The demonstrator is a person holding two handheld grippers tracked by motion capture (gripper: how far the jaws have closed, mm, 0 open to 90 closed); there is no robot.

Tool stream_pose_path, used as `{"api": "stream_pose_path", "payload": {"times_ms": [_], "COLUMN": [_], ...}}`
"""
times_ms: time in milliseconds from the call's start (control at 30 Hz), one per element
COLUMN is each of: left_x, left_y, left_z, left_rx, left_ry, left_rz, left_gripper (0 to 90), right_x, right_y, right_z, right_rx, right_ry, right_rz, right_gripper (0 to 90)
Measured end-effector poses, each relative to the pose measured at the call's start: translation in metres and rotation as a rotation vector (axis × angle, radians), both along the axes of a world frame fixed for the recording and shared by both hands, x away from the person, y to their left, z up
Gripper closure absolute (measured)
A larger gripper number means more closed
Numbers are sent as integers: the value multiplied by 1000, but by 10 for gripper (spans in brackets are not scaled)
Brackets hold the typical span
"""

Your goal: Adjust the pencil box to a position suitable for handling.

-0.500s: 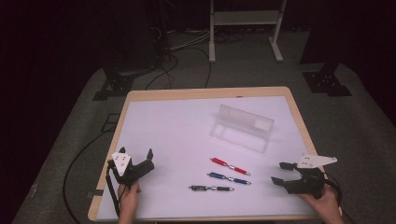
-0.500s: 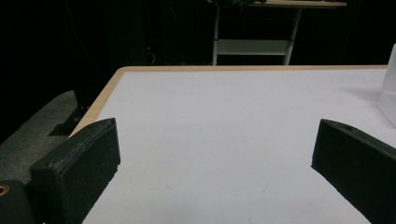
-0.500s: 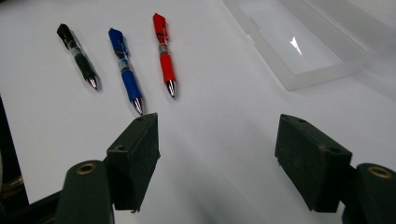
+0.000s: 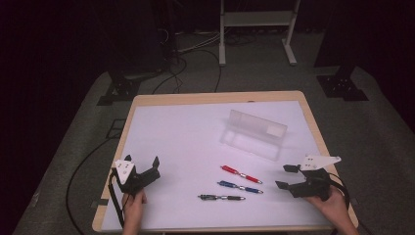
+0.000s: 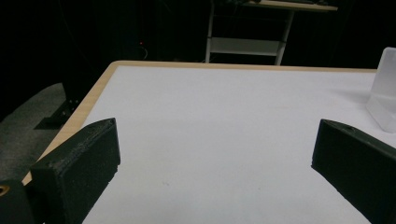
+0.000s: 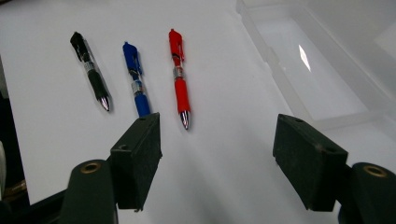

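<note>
Each hand-held gripper, left (image 4: 145, 168) and right (image 4: 287, 176), gapes empty (red pen (image 6: 179, 79) nearest the right).

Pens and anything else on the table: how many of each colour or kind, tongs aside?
Red pen: 1
Blue pen: 1
Black pen: 1
Clear plastic case, lid open: 1
Total: 4 things, 3 of them pens, all lying apart on the white table.
</note>
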State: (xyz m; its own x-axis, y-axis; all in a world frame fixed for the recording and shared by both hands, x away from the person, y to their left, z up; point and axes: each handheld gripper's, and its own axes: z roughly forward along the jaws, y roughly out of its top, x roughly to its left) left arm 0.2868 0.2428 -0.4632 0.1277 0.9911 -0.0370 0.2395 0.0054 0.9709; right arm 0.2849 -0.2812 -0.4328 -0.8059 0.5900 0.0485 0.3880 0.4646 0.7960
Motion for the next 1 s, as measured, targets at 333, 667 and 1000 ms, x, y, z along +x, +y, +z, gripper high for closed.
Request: {"api": "stream_pose_path", "payload": {"times_ms": [333,667,1000], "left_x": [0,0,0], "left_y": [-1,-1,-2], "left_z": [0,0,-1], "left_rx": [6,10,15], "left_ry": [6,8,8], "left_rz": [-6,-13,-19], "left_gripper": [3,4,3], "right_x": [17,36,45], "right_y": [25,58,83], "right_z": [14,17,9], "right_rx": [-34,-69,-110], "right_ry": [-21,-16,6], "right_rz": [48,111,156], "right_gripper": [321,331,377]}}
